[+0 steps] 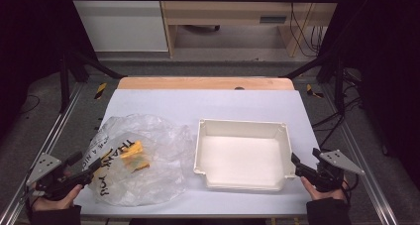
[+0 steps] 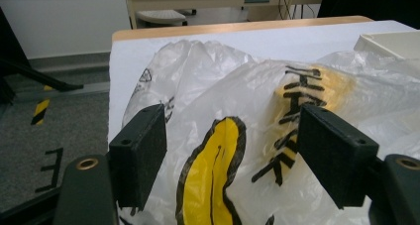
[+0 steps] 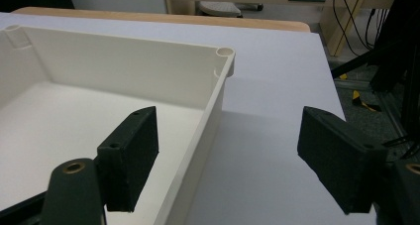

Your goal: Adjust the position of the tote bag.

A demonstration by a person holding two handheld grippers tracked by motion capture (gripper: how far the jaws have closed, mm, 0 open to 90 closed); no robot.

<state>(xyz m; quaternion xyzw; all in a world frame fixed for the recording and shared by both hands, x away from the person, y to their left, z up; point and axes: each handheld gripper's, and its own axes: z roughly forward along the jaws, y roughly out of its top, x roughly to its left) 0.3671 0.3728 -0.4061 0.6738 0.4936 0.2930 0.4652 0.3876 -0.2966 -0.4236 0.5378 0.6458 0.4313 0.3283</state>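
Note:
A crumpled clear plastic bag (image 1: 141, 155) with black lettering and a yellow print lies on the left of the table, with a yellow item (image 1: 133, 155) inside it. My left gripper (image 1: 91, 169) stands open at the bag's near left edge; in the left gripper view the bag (image 2: 237, 116) bulges between the jaws. An empty white tray (image 1: 241, 154) sits to the right of the bag. My right gripper (image 1: 298, 166) is open at the tray's near right corner, its jaws astride the tray's right wall (image 3: 208, 111).
A white sheet (image 1: 208, 106) covers the table, with a wooden edge (image 1: 205, 83) at the far side. Metal frame rails (image 1: 64, 121) run along both sides. Wooden furniture and cables stand beyond the table.

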